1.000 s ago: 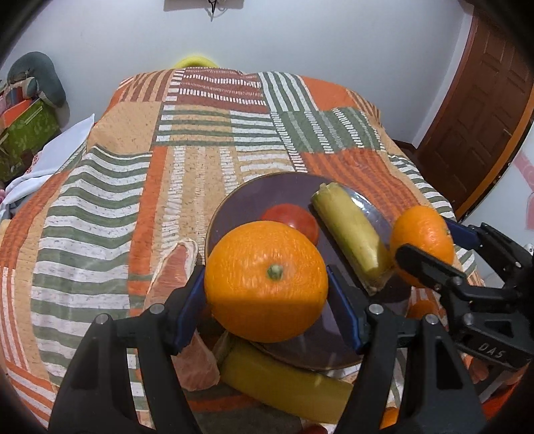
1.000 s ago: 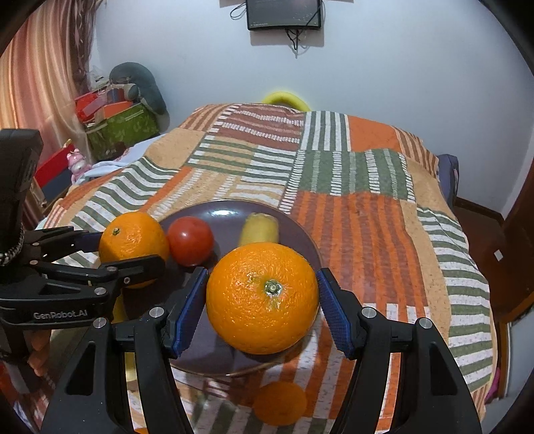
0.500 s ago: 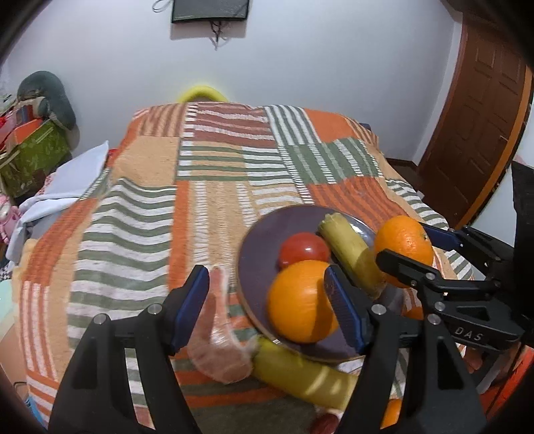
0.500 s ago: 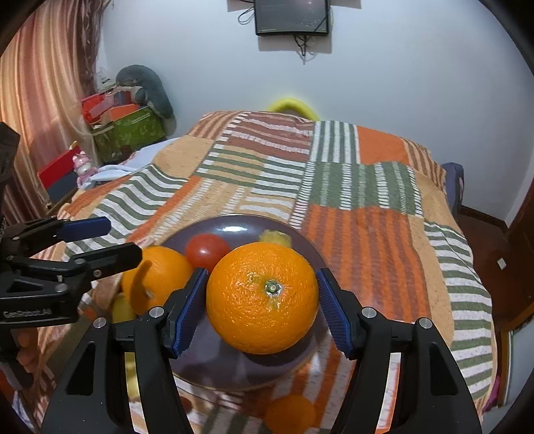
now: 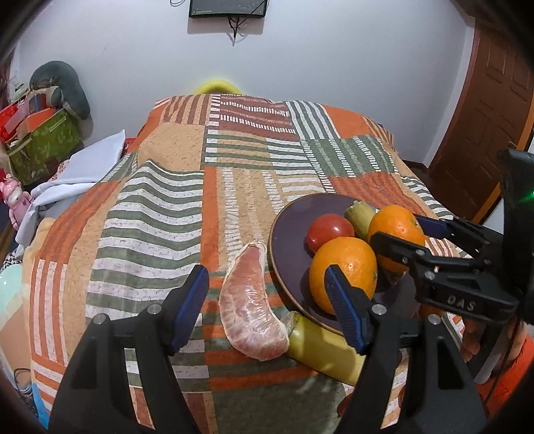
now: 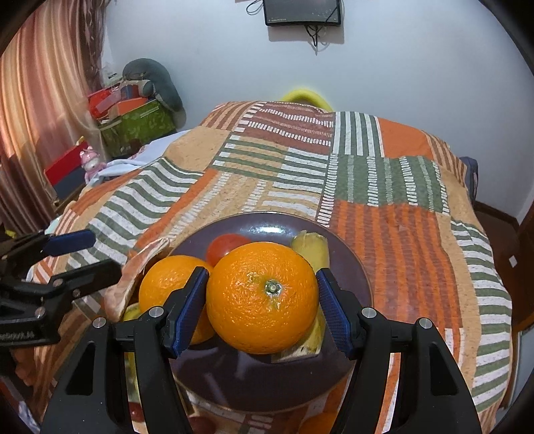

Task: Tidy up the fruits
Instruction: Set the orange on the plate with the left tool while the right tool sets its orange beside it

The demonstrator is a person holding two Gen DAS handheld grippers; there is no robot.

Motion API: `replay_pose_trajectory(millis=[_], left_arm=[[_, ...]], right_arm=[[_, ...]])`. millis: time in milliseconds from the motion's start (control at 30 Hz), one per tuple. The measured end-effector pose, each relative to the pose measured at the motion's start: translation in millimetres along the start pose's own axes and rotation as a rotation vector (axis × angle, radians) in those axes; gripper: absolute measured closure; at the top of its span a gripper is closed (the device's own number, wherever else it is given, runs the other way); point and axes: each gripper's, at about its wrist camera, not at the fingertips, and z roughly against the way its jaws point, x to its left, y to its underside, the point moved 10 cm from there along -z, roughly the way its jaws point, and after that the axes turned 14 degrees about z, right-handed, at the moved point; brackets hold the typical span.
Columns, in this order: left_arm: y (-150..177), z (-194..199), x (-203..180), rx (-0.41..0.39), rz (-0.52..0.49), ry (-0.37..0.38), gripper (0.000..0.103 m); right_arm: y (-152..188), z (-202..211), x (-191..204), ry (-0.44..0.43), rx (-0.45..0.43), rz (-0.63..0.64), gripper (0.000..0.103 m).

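R gripper [image 6: 262, 297] grips orange [image 6: 263, 297] (over plate [image 6: 353, 267]).

A bedroom in a home.
A bed [image 5: 233, 173] under a patchwork quilt [image 6: 367, 187], a wall-mounted television [image 6: 302, 11], a wooden door [image 5: 484, 110], curtains [image 6: 40, 117] and stacked boxes [image 6: 133, 123].

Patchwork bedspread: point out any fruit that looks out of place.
A peeled pink pomelo segment lies bare on the bedspread, just outside the dark purple plate. A yellow banana beside it pokes out from under the plate's near rim instead of lying on it.
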Motion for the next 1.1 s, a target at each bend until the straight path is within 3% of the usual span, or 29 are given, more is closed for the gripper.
replay_pose_trajectory(millis=[367,567,900,1100], left_arm=[[8,1,-5,0.015,-0.009,0.007,0.032],[9,9,-6,0.013,-0.005,0.003,0.032],[24,35,-17,0.016,-0.015,-0.009,0.028],[54,38,-32,0.065,-0.02,-0.014,0.023]], right_arm=[[2,-1,-4,0.027,0.031,0.02,0.039],[6,7,-3,0.033,0.036,0.042,0.032],[22,52,-13,0.068,0.016,0.032,0.032],[44,76,-19,0.089,0.032,0.023,0.031]])
